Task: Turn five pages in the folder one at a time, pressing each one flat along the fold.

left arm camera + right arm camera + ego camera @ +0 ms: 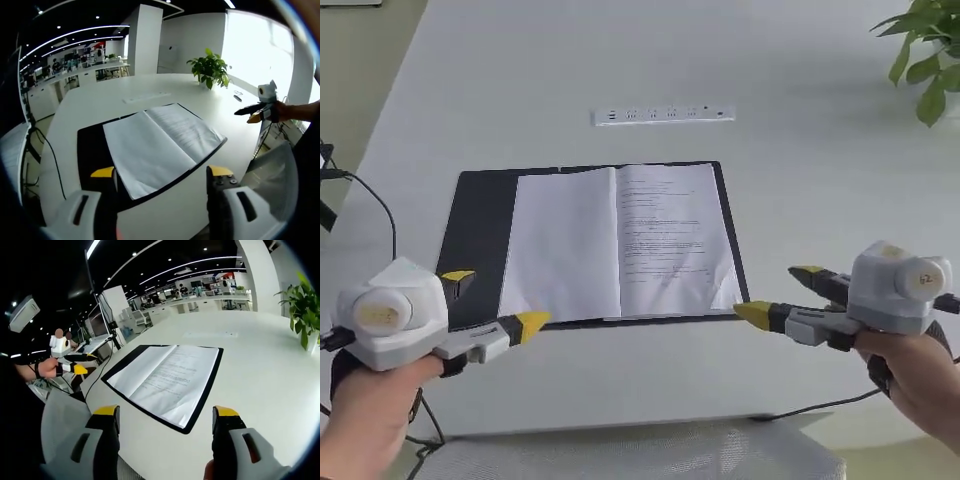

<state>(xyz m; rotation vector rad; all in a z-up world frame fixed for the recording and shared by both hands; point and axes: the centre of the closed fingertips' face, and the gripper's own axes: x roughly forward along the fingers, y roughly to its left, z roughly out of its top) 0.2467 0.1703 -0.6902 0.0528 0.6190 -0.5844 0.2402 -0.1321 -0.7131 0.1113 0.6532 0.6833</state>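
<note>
A black folder [480, 230] [90, 150] [207, 385] lies open on the white table, white pages spread on both sides of the fold [616, 240]. The right page [675, 240] carries printed text; the left page [565, 245] is blank. My left gripper [495, 305] [162, 172] hovers open just off the folder's near left corner, nothing between its yellow-tipped fingers. My right gripper [780, 292] [165, 411] is open too, beside the folder's near right corner, holding nothing. The right gripper [252, 114] also appears in the left gripper view, and the left gripper [75, 362] in the right gripper view.
A white power strip [663, 115] lies on the table [820, 170] beyond the folder. A potted plant [925, 50] [210, 72] [302, 310] stands at the far right. A cable [375, 205] runs along the table's left edge. Office desks fill the background.
</note>
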